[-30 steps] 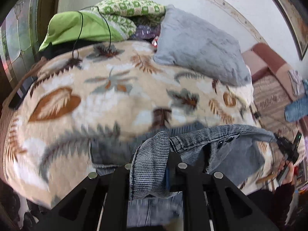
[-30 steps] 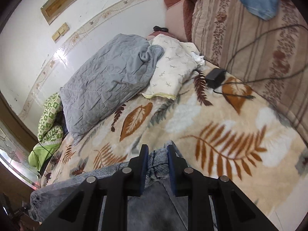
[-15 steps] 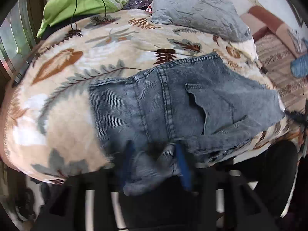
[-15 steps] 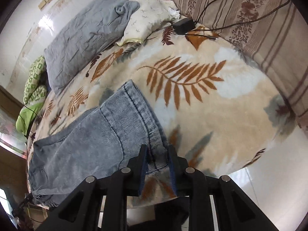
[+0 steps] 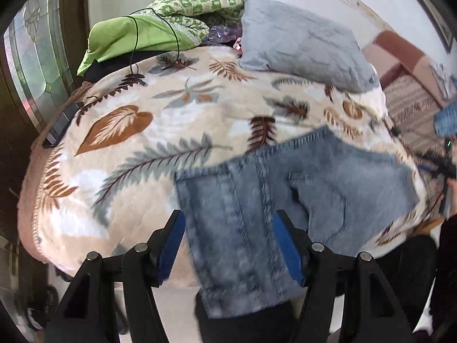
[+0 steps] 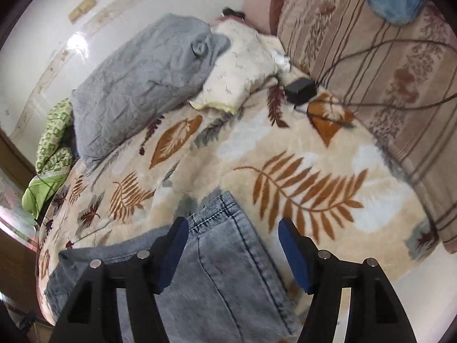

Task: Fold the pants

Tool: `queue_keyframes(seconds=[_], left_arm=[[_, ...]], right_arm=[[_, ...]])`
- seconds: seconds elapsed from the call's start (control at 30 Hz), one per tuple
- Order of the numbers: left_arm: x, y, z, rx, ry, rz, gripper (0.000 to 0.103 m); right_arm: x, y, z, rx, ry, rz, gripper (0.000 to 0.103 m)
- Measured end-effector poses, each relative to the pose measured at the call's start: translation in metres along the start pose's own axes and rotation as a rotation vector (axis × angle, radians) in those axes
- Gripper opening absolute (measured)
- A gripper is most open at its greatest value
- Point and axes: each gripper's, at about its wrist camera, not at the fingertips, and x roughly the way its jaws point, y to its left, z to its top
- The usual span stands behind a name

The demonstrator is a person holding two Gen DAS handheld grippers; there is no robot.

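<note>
Left claw (image 5: 228,245) – jaws opening, denim under them but not pinched. Pants (image 5: 285,200) lie flat on bed (image 5: 114,148) near its front edge, one end hanging off. Right claw (image 6: 232,248) opening too, above hem. Folding prob. just begun – most folds left.

Left gripper (image 5: 228,245) angled steeply down, jaws opening, blue pads wide apart; denim lies in the gap below but the pads press on nothing; black finger arms fill the bottom of the left wrist view; right gripper (image 6: 232,253) likewise pitched down, jaws opening, pads spread and gripping nothing, cloth under the gap; far right of the left view, a hand (image 5: 451,185) on a dark device, blurred.
</note>
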Motion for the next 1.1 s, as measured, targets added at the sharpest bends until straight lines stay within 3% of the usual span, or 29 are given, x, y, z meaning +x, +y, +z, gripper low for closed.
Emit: queue_keyframes(seconds=[0.17, 0.3, 0.53, 0.73, 0.77, 0.8, 0.83, 0.97, 1.1], left_arm=[[0.03, -0.024, 0.035, -0.02, -0.023, -0.044, 0.065], [0.061, -0.055, 0.055, 0.032, -0.02, -0.067, 0.07], [0.119, -0.081, 0.066, 0.087, 0.025, -0.031, 0.07], [0.134, -0.101, 0.071, 0.13, -0.011, -0.063, 0.07], [0.136, -0.106, 0.071, 0.152, -0.018, -0.06, 0.07], [0.138, -0.11, 0.072, 0.169, -0.023, -0.054, 0.07], [0.14, -0.116, 0.073, 0.194, -0.032, -0.046, 0.07], [0.151, -0.133, 0.076, 0.268, -0.032, -0.025, 0.055], [0.152, -0.142, 0.08, 0.306, -0.054, -0.02, 0.054]], right_arm=[[0.036, 0.003, 0.001, 0.095, 0.068, -0.018, 0.069], [0.04, 0.004, 0.0, 0.077, 0.068, -0.036, 0.069], [0.058, -0.005, 0.001, 0.021, 0.065, -0.06, 0.069], [0.074, -0.007, 0.002, 0.004, 0.089, -0.034, 0.067], [0.078, -0.005, 0.001, -0.011, 0.101, -0.042, 0.063], [0.083, -0.002, -0.001, -0.03, 0.122, -0.053, 0.046], [0.088, 0.002, -0.003, -0.051, 0.139, -0.081, 0.037], [0.082, 0.013, -0.008, -0.125, 0.107, -0.156, 0.028], [0.064, 0.02, -0.008, -0.128, 0.032, -0.157, 0.02]])
